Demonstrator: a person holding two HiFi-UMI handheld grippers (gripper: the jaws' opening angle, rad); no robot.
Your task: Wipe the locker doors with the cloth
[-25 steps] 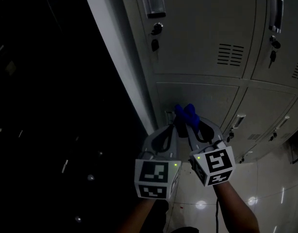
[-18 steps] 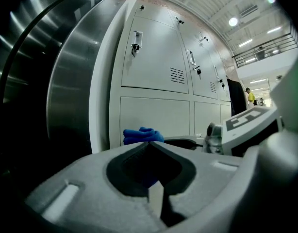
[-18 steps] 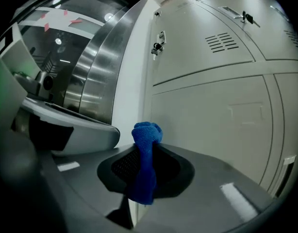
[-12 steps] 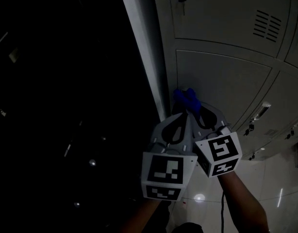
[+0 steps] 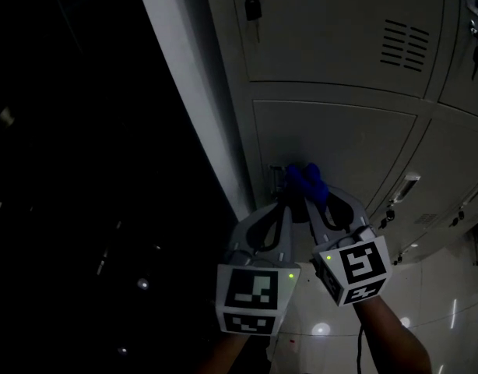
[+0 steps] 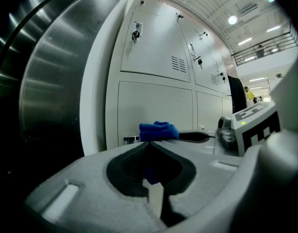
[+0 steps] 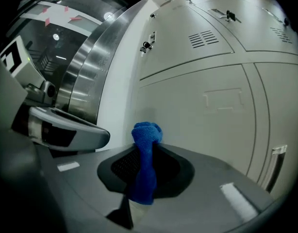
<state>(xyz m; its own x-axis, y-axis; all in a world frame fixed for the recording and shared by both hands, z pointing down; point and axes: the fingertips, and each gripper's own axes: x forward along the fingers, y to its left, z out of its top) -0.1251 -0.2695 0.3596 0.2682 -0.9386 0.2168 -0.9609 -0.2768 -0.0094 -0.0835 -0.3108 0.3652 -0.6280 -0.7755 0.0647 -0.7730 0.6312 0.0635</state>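
**While the cloth (image 5: 303, 179) is clamped twice, it meets a locker door (image 5: 340, 142)**

Left gripper (image 5: 285, 199) and right gripper (image 5: 311, 202) lie side by side, jaws closed on the bunched blue cloth at the door's left edge, just beside a metal handle (image 5: 275, 176)

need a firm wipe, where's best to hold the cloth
Clamp the cloth by its narrow tail, coming from the room side, square to the door: the bunched head then sticks out past the jaw tips as a pad.
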